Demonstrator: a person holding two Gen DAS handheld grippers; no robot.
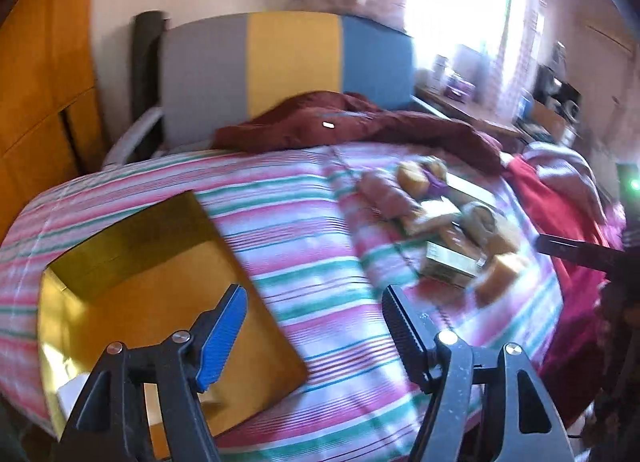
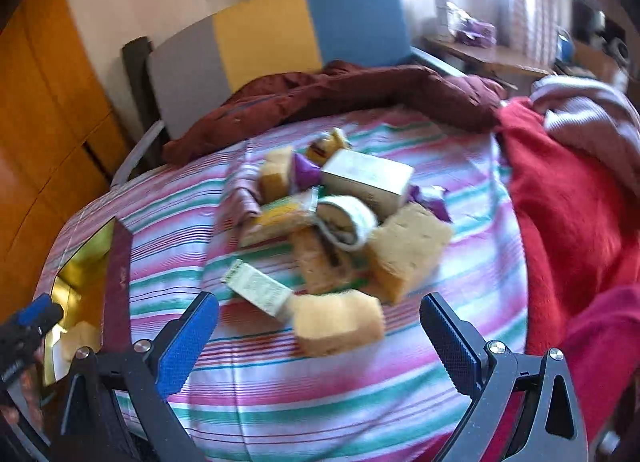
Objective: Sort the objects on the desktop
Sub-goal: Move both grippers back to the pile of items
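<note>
- A heap of sponges and small boxes (image 2: 340, 221) is lying on the bed cover (image 2: 304, 394), toward its middle.
- An open box (image 1: 160, 282) is sitting on the cover to the heap's left — well apart.
- A jacket (image 2: 340, 93) is lying behind the heap, before the headboard (image 2: 276, 37).
- Blankets (image 2: 568, 197) are lying to the right.

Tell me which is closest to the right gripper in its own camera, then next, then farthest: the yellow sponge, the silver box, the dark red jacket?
1. Yellow sponge, just ahead of the right gripper.
2. Silver box, mid-pile.
3. Dark red jacket, by the headboard.
</note>
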